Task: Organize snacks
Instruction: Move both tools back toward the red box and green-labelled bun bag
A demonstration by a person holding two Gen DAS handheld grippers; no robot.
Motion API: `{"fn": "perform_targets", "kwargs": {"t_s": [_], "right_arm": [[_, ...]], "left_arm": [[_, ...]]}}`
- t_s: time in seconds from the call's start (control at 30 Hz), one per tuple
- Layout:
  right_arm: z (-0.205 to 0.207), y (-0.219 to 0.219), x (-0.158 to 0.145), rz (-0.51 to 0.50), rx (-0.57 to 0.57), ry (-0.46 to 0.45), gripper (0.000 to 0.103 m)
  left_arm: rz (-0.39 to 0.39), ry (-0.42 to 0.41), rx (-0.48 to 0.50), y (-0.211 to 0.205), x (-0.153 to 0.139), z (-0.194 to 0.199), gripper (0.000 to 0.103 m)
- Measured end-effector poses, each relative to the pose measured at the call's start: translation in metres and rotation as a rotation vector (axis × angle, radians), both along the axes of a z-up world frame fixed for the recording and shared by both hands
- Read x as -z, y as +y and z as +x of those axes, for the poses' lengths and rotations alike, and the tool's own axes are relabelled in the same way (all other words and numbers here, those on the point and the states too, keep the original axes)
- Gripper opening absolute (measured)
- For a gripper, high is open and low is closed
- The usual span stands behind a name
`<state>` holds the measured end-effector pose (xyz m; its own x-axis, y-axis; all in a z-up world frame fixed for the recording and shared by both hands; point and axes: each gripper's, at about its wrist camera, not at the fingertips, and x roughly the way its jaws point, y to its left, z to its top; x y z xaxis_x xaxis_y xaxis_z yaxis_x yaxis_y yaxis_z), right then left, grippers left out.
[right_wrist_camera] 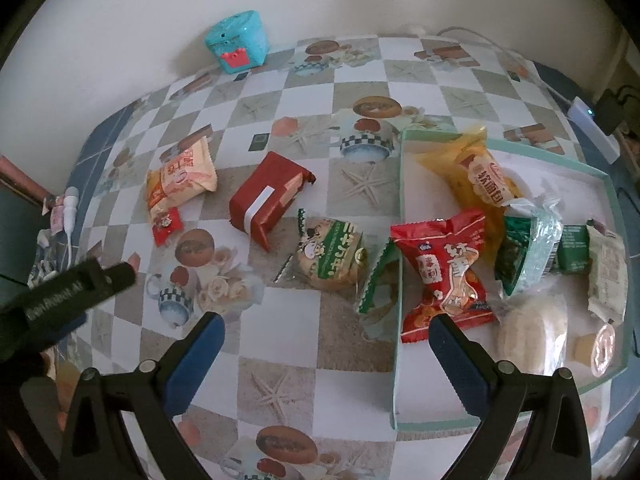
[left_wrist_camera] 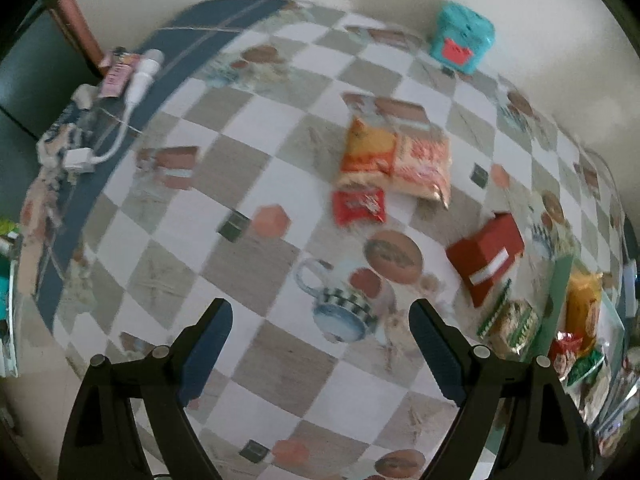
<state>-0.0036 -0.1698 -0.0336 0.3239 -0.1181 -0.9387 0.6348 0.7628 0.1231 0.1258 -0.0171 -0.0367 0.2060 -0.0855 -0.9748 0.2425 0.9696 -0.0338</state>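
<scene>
Both grippers' jaws wide open, empty: left gripper (left_wrist_camera: 320, 344) over bare checkered surface (left_wrist_camera: 240, 168); right gripper (right_wrist_camera: 326, 350) straddling tray (right_wrist_camera: 396, 320) edge; wrapper writing unreadable.

Yellow bread packet (right_wrist_camera: 480, 176) in the tray (right_wrist_camera: 400, 280): label reads "软面包". Red snack packet (right_wrist_camera: 444, 276): one large character, "好", is legible. Black gripper body at left (right_wrist_camera: 60, 300): white lettering, too blurred to confirm. Other packaging text is illegible.

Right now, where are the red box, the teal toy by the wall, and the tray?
red box (right_wrist_camera: 266, 204): right wrist view, on its top face.
teal toy (right_wrist_camera: 237, 42): right wrist view, on its front.
tray (right_wrist_camera: 396, 364): right wrist view, on its left wall.
</scene>
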Motion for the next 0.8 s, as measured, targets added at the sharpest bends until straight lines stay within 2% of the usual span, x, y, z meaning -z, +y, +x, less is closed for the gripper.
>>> {"fn": "perform_targets", "kwargs": {"t_s": [0.27,0.33,0.47,0.7,0.8], "right_arm": [[0.001,-0.019,0.007,0.036,0.026,-0.033,0.102],[0.000,-0.023,0.006,0.029,0.034,-0.040,0.094],[0.000,-0.029,0.006,0.014,0.047,-0.046,0.088],[0.005,-0.027,0.006,0.004,0.016,-0.046,0.071],[0.007,-0.024,0.009,0.008,0.000,-0.033,0.071]], "left_arm": [[0.013,0.059,0.034,-0.015,0.020,-0.001,0.090],[0.005,0.070,0.031,-0.015,0.023,0.002,0.090],[-0.012,0.078,0.023,-0.014,0.023,0.009,0.090],[-0.006,0.082,0.020,-0.012,0.025,0.012,0.090],[-0.011,0.081,0.028,-0.014,0.024,0.011,0.090]]}}
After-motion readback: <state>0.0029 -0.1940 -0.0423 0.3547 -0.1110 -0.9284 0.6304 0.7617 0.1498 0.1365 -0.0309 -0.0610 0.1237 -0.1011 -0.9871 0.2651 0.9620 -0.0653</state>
